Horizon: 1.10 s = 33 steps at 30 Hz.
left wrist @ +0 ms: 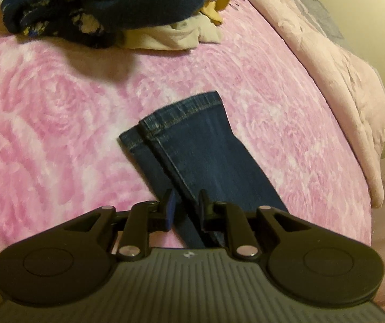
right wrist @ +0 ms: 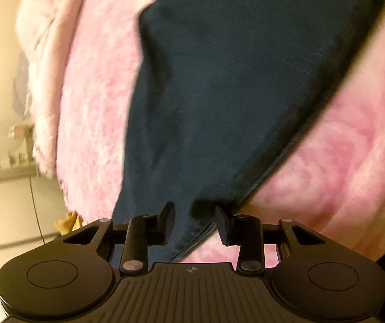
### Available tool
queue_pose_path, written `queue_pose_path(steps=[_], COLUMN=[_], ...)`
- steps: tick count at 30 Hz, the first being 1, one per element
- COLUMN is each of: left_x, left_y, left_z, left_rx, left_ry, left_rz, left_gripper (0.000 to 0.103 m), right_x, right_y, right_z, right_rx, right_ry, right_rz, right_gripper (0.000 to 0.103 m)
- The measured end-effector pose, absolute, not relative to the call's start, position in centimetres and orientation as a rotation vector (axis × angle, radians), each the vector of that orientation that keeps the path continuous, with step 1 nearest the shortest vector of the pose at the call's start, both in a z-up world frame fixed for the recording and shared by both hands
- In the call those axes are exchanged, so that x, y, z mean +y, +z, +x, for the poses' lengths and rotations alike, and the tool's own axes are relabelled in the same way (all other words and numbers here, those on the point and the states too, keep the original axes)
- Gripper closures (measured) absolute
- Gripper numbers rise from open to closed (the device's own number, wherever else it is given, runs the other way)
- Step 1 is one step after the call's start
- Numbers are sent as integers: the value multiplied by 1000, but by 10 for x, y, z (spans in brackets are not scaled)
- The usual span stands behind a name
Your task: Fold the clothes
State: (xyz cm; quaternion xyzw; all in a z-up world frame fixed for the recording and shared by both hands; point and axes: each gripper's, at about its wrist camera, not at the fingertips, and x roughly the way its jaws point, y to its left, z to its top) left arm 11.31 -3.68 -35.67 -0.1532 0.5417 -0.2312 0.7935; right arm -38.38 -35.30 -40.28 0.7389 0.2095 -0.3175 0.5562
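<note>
A pair of dark blue jeans [left wrist: 192,145] lies on the pink rose-patterned blanket [left wrist: 57,123], its two hemmed leg ends stacked and pointing away from me. My left gripper [left wrist: 186,204] sits low over the legs. Its jaws stand a little apart with the denim's edge between them, and the pads [left wrist: 171,210] do not visibly press it. In the right wrist view a wide dark blue garment [right wrist: 232,80] spreads over the blanket [right wrist: 353,161]. My right gripper [right wrist: 195,216] has a bunched part of its seamed edge filling the gap between the pads.
A heap of unfolded clothes [left wrist: 90,8], dark blue, floral, yellow and cream, lies at the far side of the bed. A pale pink quilt [left wrist: 340,80] is bunched along the right edge. In the right wrist view the blanket's fringe [right wrist: 57,161] hangs over a tiled floor [right wrist: 12,215].
</note>
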Motion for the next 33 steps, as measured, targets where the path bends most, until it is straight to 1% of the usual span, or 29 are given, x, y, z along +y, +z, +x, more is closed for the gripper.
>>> queue_pose_path(steps=[3,7,9,10,11,12,17,20,23,26,27,28,30,31,32,33], left_x=[-36,-36,-34,-33,-31,-29,-21,-20,-22,-39,-40,-42,-45,-47,-50,-52], left_y=[-361,-375,-382,-383,-383,-383,-363,-368,-380,-381,-381,-381,-374,-368,-362,-356], left_z=[125,140,145,146,146,147,131,127,128,125,124,123,118,114,111,107], left_rx=[1161,1184,1195,1190,1185,1178,1065,1061,1076,1021,1019,1017,1006,997,988,979], left_ry=[-475,-438,-423,-422,-421,-421,-508,-512,-500,-525,-523,-522,-510,-501,-492,-483], left_rz=[-364,-398,-441,-449,-458,-466,-427,-376,-316,-190,-171,-152,-93,-55,-18,20], left_gripper=[89,88,90,93,103,103,103,103,103,102,100,100,96,96,96,99], right_x=[-352,-353,-356,-357,-358,-359,-358,-360,-357,-351,-350,-348,-346,-346,-346,-346], right_y=[-409,-408,-408,-408,-408,-405,-388,-381,-390,-399,-398,-395,-387,-378,-370,-360], right_z=[-386,-387,-387,-387,-387,-387,-386,-382,-376,-371,-370,-369,-366,-364,-361,-360], right_rx=[451,443,433,428,432,458,523,543,596,627,635,651,688,720,752,782], right_ry=[-761,-753,-756,-757,-760,-765,-744,-742,-761,-779,-782,-779,-773,-778,-783,-794], right_rz=[1801,1791,1785,1782,1773,1750,1659,1618,1598,1551,1534,1504,1436,1379,1321,1260], right_gripper=[66,66,66,67,90,97,101,101,101,101,100,100,100,97,84,72])
